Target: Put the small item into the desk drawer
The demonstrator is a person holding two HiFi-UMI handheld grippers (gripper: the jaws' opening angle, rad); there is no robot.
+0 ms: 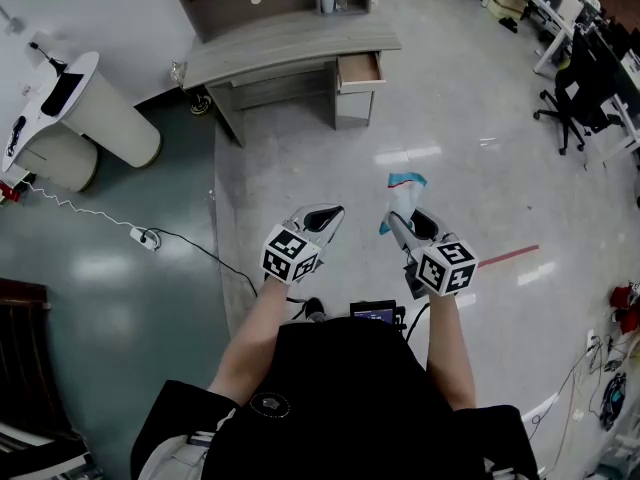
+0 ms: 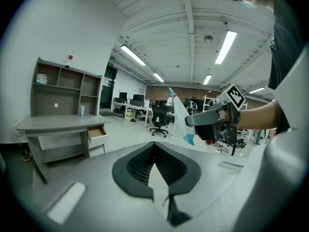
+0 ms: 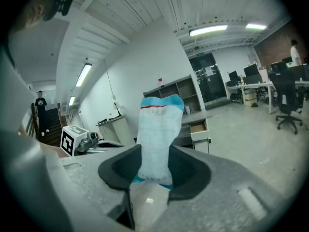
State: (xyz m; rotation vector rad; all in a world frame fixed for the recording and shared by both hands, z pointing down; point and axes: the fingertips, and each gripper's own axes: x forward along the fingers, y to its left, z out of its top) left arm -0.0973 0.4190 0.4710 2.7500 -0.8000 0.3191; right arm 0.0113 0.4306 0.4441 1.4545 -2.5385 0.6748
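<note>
Two grippers up, only one busy. Your right gripper (image 1: 408, 224) has its jaws pinched on the lower end of the small packet (image 3: 158, 129). The packet stands upright out of them, blue edge on top, so I'd guess you can carry it without it flopping. The left gripper (image 1: 322, 218) has its jaws pressed together on nothing, probably just along for the ride. The drawer (image 1: 360, 70) in the desk (image 1: 290, 40) already sits open, well apart from you across the floor.
</note>
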